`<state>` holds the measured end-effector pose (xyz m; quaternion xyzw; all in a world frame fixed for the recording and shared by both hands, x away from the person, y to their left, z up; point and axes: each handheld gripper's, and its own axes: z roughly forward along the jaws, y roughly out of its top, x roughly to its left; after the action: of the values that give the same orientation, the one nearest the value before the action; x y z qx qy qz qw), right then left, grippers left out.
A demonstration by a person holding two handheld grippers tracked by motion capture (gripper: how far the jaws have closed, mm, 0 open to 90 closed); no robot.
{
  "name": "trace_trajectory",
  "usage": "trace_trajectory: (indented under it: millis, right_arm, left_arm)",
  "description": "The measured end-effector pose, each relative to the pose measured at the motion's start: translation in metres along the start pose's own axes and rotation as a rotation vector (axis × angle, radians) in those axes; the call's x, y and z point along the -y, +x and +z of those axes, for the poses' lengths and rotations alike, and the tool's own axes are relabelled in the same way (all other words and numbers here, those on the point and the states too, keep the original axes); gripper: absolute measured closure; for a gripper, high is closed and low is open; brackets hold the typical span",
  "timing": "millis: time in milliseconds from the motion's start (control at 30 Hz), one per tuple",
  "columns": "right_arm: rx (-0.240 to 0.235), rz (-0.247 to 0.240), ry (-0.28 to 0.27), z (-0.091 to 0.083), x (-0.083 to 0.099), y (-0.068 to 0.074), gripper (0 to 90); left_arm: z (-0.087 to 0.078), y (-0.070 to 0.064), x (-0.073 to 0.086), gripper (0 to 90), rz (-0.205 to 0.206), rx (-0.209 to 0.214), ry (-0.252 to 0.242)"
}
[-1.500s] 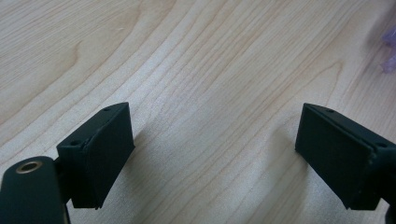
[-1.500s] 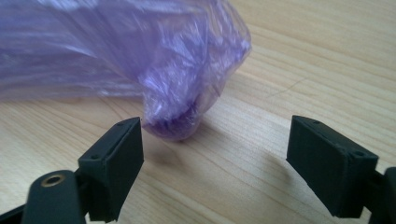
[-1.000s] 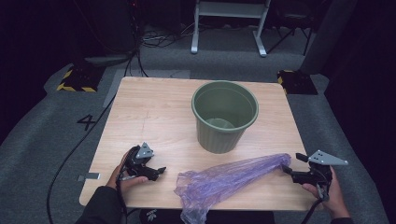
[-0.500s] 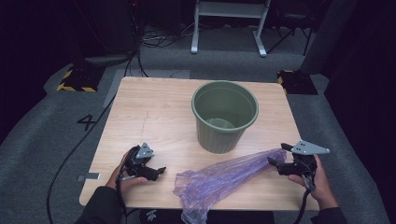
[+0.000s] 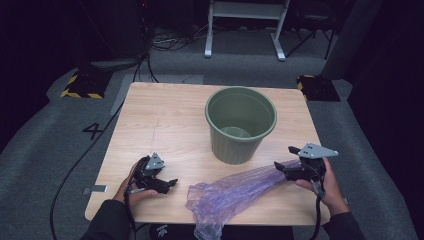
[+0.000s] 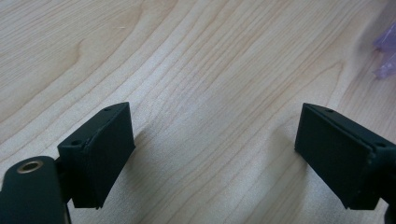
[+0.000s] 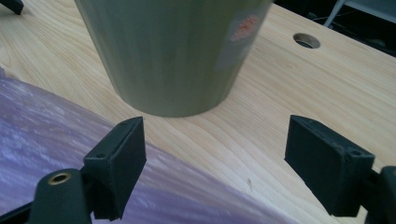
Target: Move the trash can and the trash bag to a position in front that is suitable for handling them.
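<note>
Purple plastic bag lies flat and crumpled on the near part of the wooden table, stretched from the near edge, where one end hangs a little over, up to the right toward the right gripper. It is the longest thing on the table. Just behind it stands the green bucket, upright and open, near the middle of the table and a little to the right.

In the right gripper view the jaws stand wide apart and nothing is between them. The left jaw is over the purple film, very close to it; if it touches the film, I cannot tell. The right jaw is over bare wood. The bucket wall rises just beyond the jaws. In the high view the right hand holds this gripper low at the right end of the bag, with the jaws pointing left, and the forearm comes from the near right corner.

The left gripper rests low on the near left part of the table, held by the left hand. Its jaws are also wide apart, with only bare wood between them, and a small piece of the bag shows far to the right.
</note>
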<state>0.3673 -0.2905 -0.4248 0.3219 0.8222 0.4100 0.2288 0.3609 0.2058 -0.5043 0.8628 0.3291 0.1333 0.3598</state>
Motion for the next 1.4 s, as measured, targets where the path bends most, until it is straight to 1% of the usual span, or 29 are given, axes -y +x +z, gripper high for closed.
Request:
trace_trajectory:
  millis: [67,100,133,167,200,267,400,433,467,533,567,600,667,767,800,833,967,1000,1100,1167,1233,1333,1400]
  right_arm:
    - [-0.004,-0.011,0.001,0.006,-0.006,0.004,20.0]
    - [-0.004,-0.011,0.001,0.006,-0.006,0.004,20.0]
    - [-0.018,-0.019,-0.006,0.013,-0.014,0.008,19.6]
    - [-0.018,-0.019,-0.006,0.013,-0.014,0.008,19.6]
    - [-0.02,-0.026,-0.004,0.02,-0.021,0.012,19.6]
    - [-0.029,-0.032,0.001,0.028,-0.026,0.014,19.3]
    - [-0.052,-0.037,0.008,0.04,-0.034,0.019,19.1]
    - [-0.052,-0.037,0.008,0.04,-0.034,0.019,19.1]
    - [-0.051,-0.051,0.017,0.047,-0.038,0.022,18.9]
    - [-0.066,-0.052,0.022,0.053,-0.04,0.025,18.9]
    - [-0.066,-0.052,0.022,0.053,-0.04,0.025,18.9]
    - [-0.062,-0.065,0.038,0.059,-0.041,0.028,16.6]
    - [-0.045,-0.076,0.053,0.064,-0.042,0.03,17.0]
    - [-0.049,-0.065,0.05,0.068,-0.043,0.03,16.8]
    - [-0.05,-0.049,0.04,0.072,-0.045,0.03,17.5]
    - [-0.047,-0.044,0.041,0.073,-0.046,0.03,17.4]
    - [-0.032,-0.044,0.039,0.077,-0.05,0.033,17.4]
    - [-0.036,-0.046,0.036,0.08,-0.052,0.034,17.4]
    - [-0.038,-0.05,0.032,0.08,-0.053,0.036,17.6]
    - [-0.041,-0.056,0.015,0.075,-0.053,0.037,18.9]
    - [-0.038,-0.059,-0.008,0.065,-0.051,0.036,19.4]
    - [-0.019,-0.07,-0.023,0.046,-0.044,0.034,20.4]
    - [-0.007,-0.061,-0.035,0.032,-0.037,0.031,22.2]
  left_arm:
    - [0.0,0.0,0.0,11.3,0.0,0.0,0.001]
    - [0.0,0.0,0.0,11.3,0.0,0.0,0.001]
    - [0.0,0.0,0.0,11.3,0.0,0.0,0.001]
    - [0.0,0.0,0.0,11.3,0.0,0.0,0.001]
    - [0.0,0.0,0.0,11.3,0.0,0.0,-0.001]
    - [0.0,0.0,0.0,11.3,0.0,0.0,0.0]
    - [0.0,0.0,0.0,11.3,0.0,0.0,0.0]
    - [0.0,0.0,0.0,11.3,0.0,0.0,0.0]
    - [0.0,0.0,0.0,11.3,0.0,0.0,0.0]
    - [0.0,0.0,0.0,11.3,0.0,0.0,0.0]
    - [0.0,0.0,0.0,11.3,0.0,0.0,0.0]
    - [0.0,0.0,0.0,11.3,0.0,0.0,0.0]
    - [0.0,0.0,0.0,11.3,-0.002,-0.003,0.002]
    - [0.0,0.0,0.0,11.3,-0.003,-0.003,0.0]
    - [0.0,0.0,0.0,11.4,-0.002,-0.003,0.0]
    - [0.0,0.0,0.0,11.4,-0.002,-0.003,0.0]
    - [0.0,0.0,0.0,11.4,-0.002,-0.003,0.0]
    - [0.0,0.0,0.0,11.4,-0.002,-0.003,0.0]
    - [0.0,0.0,0.0,11.4,-0.002,-0.004,0.0]
    - [0.0,0.0,0.0,11.4,-0.003,-0.004,0.001]
    - [0.0,0.0,0.0,11.5,-0.003,-0.004,0.001]
    - [-0.001,-0.001,0.0,11.8,-0.001,-0.009,0.003]
    - [-0.001,-0.001,0.0,12.0,-0.006,-0.012,0.002]
